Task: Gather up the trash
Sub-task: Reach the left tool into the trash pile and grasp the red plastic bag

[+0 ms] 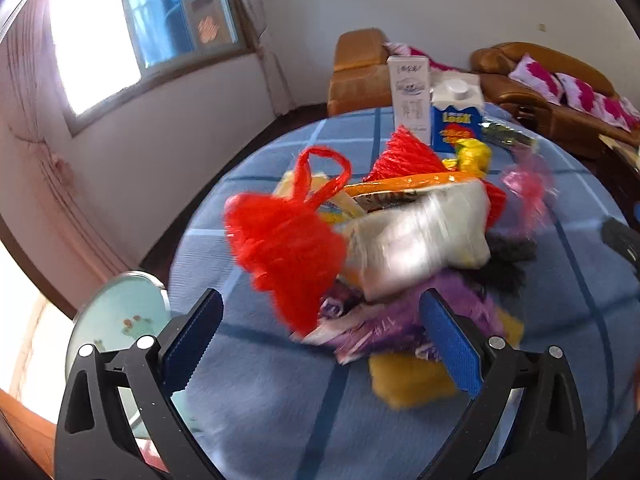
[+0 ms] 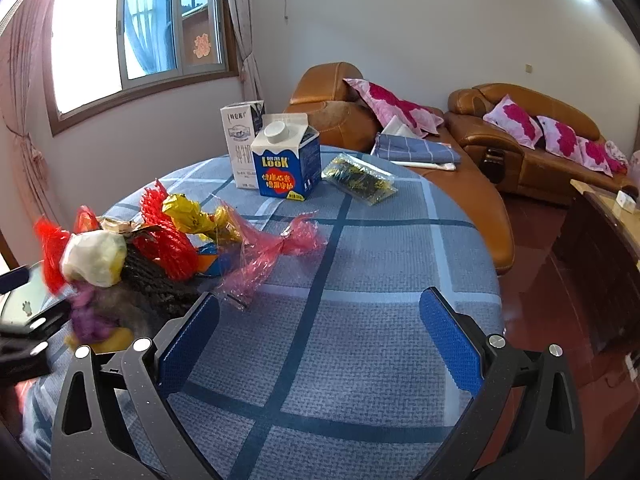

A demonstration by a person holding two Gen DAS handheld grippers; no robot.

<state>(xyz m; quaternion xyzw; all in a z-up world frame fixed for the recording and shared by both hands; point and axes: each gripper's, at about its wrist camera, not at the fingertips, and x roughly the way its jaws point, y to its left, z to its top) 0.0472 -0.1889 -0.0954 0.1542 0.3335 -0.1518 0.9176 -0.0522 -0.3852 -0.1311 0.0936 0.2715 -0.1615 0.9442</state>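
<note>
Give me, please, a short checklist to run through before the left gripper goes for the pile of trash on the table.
1. Left gripper open: ok, jaws stand wide apart with nothing between the pads.
2. Right gripper free: ok, open over bare tablecloth.
3. Pile of trash in front of the left gripper: ok, purple wrapper lies between the fingers' line.
4. Sharp view of the pile: not ok, the left wrist picture is motion-blurred.
5. Cartons clear of the approach: ok, blue carton and white carton stand upright behind the pile.
6. A bin for the trash: cannot tell, none seen.
</note>
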